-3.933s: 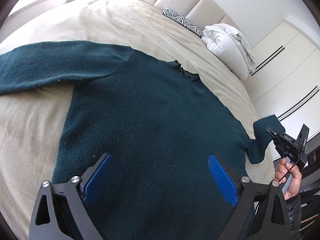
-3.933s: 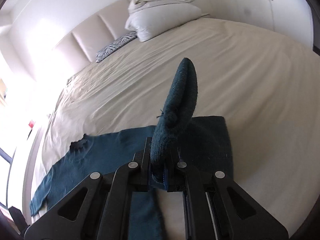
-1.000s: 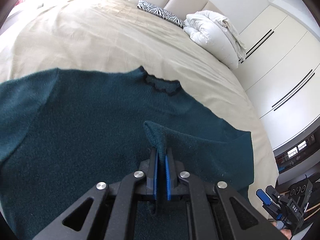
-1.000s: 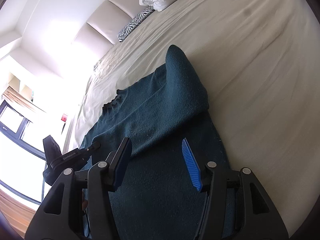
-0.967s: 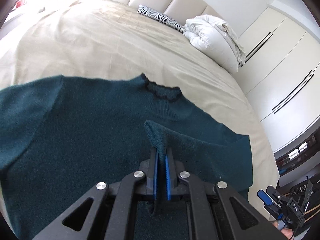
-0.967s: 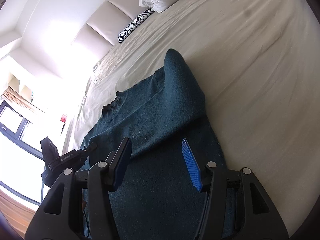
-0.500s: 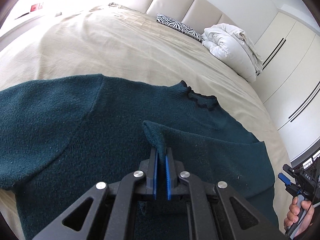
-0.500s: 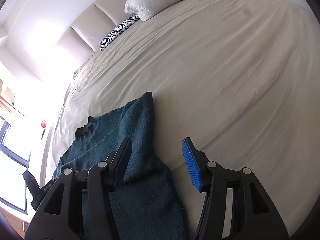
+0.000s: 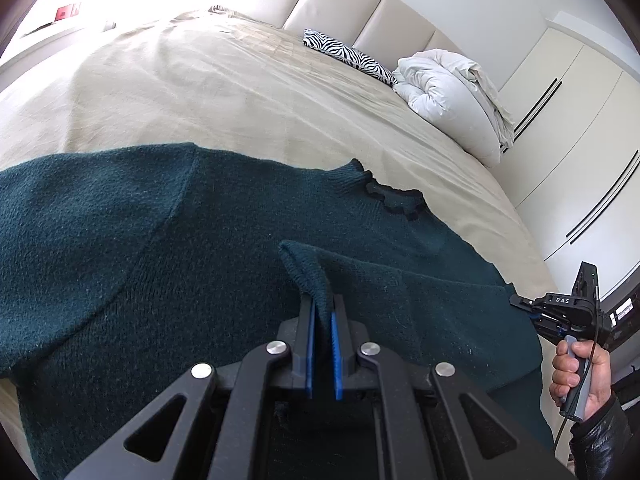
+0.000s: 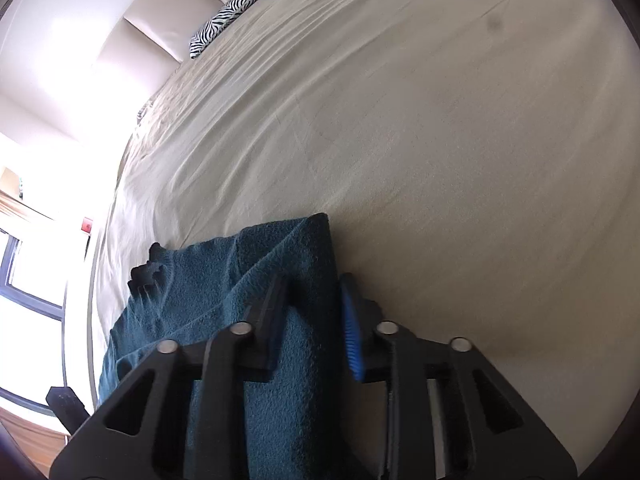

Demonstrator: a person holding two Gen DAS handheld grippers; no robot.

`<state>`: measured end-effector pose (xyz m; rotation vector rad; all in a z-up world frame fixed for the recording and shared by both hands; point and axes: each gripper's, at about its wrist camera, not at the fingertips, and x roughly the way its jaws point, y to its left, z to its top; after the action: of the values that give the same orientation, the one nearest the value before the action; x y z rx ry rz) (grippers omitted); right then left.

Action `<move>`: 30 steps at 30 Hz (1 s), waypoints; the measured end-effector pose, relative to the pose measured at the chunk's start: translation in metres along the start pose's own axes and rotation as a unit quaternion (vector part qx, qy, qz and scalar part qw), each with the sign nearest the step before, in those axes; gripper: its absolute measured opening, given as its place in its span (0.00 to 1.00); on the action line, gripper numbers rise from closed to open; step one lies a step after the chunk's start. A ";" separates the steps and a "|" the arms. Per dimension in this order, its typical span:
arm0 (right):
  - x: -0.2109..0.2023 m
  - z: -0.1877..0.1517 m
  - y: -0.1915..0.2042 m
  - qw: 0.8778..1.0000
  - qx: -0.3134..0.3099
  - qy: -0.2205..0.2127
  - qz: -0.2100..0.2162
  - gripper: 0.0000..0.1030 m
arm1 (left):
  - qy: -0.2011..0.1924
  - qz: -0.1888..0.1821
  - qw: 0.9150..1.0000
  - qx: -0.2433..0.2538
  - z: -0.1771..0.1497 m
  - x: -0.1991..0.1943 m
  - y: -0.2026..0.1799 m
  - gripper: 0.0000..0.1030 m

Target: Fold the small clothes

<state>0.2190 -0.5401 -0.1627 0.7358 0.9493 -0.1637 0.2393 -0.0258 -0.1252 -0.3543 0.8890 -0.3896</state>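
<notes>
The left gripper (image 9: 322,312) is clenched on the cuff end of the sweater's folded-over right sleeve (image 9: 400,280), its blue pads (image 9: 335,344) pinching the knit between them; the cuff stands up in a small peak just beyond the fingertips. The right gripper (image 10: 314,300) has just been closing, and a thick fold of the sweater's right edge sits between its jaws; the black finger on the left presses into the knit and the blue pad (image 10: 352,336) lies against the fold's right side. The dark teal sweater (image 9: 160,260) lies flat on the beige bedsheet (image 9: 240,88) at the near edge of the bed, its frilled collar (image 9: 394,198) pointing toward the far headboard (image 9: 360,12). At the far right lie a rolled white duvet (image 9: 448,96) and a zebra-print pillow (image 9: 344,54); cream wardrobe doors (image 9: 568,128) stand at the right. A hand (image 9: 578,372) in a dark sleeve holds the right gripper's handle at the near right.
</notes>
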 end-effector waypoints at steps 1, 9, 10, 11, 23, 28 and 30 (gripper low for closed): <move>0.001 0.001 -0.001 1.000 -0.003 0.000 -0.001 0.07 | 0.000 0.001 1.000 0.003 0.000 0.000 -0.002 0.08; 0.005 0.009 -0.029 0.999 0.030 -0.018 0.017 0.03 | -0.005 0.018 1.000 -0.012 -0.003 0.002 0.005 0.08; 0.006 0.008 -0.033 0.999 0.036 -0.018 0.022 0.02 | -0.006 0.019 1.000 -0.011 -0.004 0.002 0.005 0.08; 0.006 0.007 -0.032 0.999 0.029 -0.022 0.019 0.02 | -0.005 0.019 1.000 -0.009 -0.005 0.003 0.005 0.08; -0.075 -0.071 -0.008 0.998 -0.016 -0.016 0.051 0.57 | -0.001 0.014 1.000 -0.010 -0.006 0.004 0.005 0.09; -0.080 -0.089 -0.014 0.998 0.042 -0.009 0.055 0.53 | 0.000 0.017 1.000 -0.011 -0.007 0.004 0.004 0.09; -0.079 -0.090 0.001 0.999 -0.016 -0.027 -0.012 0.53 | 0.000 0.016 1.000 -0.011 -0.006 0.004 0.004 0.09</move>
<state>0.1120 -0.4962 -0.1329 0.6872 0.9070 -0.1882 0.2369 -0.0254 -0.1332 -0.3595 0.8986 -0.3507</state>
